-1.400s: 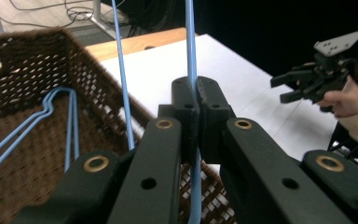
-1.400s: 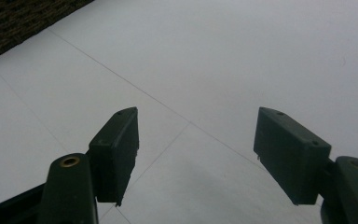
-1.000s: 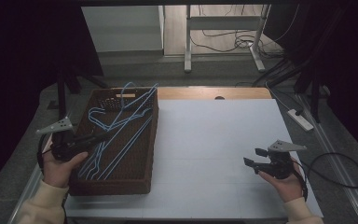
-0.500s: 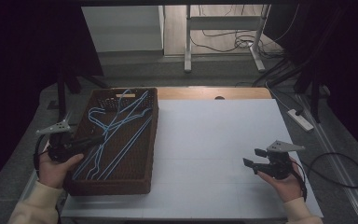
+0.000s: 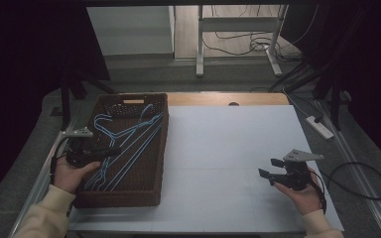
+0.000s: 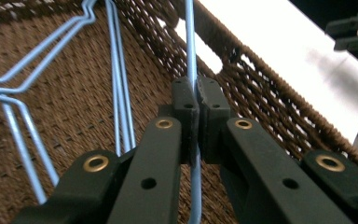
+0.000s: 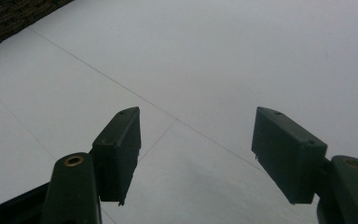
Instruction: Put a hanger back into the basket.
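The left tongs are clamped on one blue wire hanger inside the brown basket. Nothing has left the basket; several hangers remain. The right tongs wait apart over the white surface.

A brown woven rectangular basket sits at the left end of the white-topped worktop, with several light-blue wire hangers lying inside it. The left tongs reach in over its left wall, while the right tongs hover above the bare worktop, well apart to the right.
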